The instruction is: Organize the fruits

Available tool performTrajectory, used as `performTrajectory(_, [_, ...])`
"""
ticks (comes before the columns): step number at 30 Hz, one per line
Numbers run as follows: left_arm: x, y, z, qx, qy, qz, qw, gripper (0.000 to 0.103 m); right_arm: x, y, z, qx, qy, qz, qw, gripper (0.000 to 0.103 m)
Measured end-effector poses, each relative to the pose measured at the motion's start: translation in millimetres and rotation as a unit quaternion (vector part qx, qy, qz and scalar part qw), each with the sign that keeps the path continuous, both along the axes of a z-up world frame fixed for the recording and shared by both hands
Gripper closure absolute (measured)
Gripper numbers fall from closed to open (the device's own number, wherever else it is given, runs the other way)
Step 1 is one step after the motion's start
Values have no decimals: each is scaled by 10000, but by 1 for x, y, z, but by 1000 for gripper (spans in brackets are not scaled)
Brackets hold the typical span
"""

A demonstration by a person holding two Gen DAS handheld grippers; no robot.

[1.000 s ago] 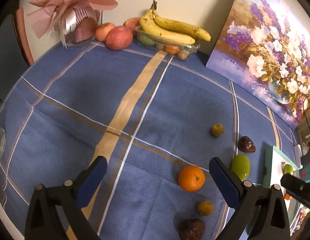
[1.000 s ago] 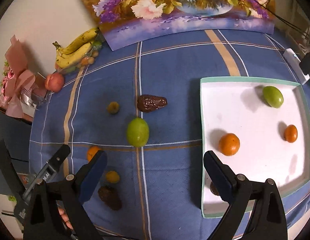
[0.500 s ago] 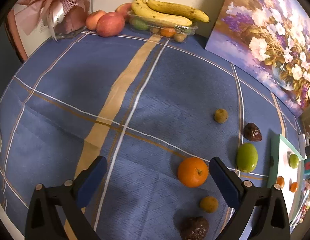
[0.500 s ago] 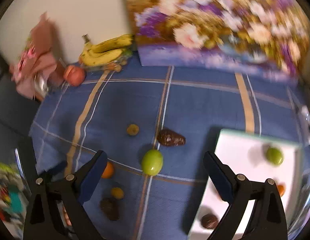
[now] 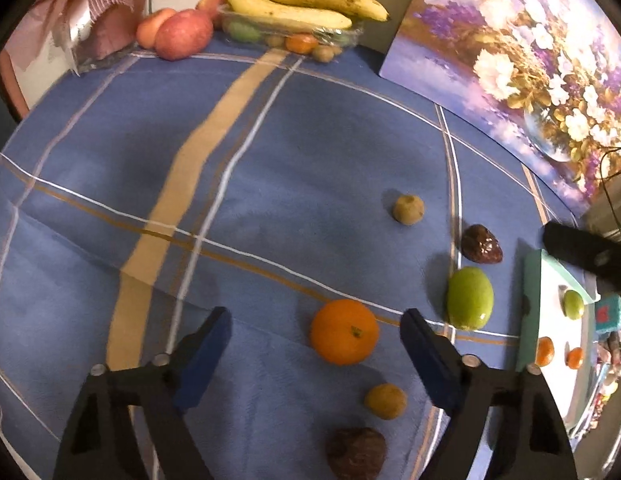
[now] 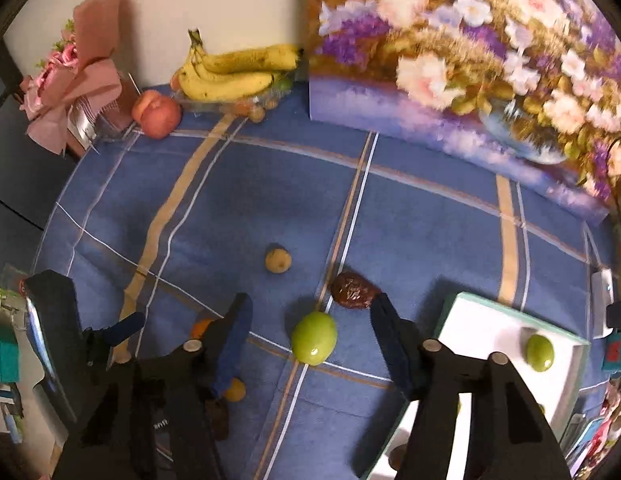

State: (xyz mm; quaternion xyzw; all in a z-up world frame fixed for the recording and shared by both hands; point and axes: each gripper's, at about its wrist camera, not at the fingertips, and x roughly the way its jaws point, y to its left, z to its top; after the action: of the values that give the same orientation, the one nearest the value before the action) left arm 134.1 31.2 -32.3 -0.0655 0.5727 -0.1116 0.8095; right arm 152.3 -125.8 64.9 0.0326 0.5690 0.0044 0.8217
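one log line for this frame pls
left tongs: closing, around orange, no contact | right tongs: closing, around green fruit, no contact | tray: partly filled

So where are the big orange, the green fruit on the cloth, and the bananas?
big orange (image 5: 345,332), left wrist view, middle of its peel.
green fruit (image 6: 314,338), right wrist view, centre of its skin.
bananas (image 5: 306,4), left wrist view, middle of the bunch.

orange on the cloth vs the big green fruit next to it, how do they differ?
Colour: the orange is bright orange, the green fruit is yellow-green. Shape: the orange is round with a stem dimple showing; the green fruit is more oval and smooth. Place: the orange sits in front of the left gripper, the green fruit nearer the tray. Both lie loose on the blue cloth, untouched.
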Motion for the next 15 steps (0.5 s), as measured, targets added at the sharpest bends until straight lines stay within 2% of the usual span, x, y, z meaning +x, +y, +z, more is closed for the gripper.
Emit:
performTrajectory(4, [1,-6,-6,-78,120,-103,9998,31,2,-3,-28,90,273,-186,9994,55])
performTrajectory(7, [3,-9,-12,-150,219,-109,9996,47,3,-6,-49,184,454,-320,9983,58])
performTrajectory(11, [4,-10,-14,-291,267,-140,9991,61,4,-4,-72,305,638,-380,9968,62])
performTrajectory(15, [5,-13,-14,-268,220,-159,9993,62,5,1,-81,30,685,-355,9970,64])
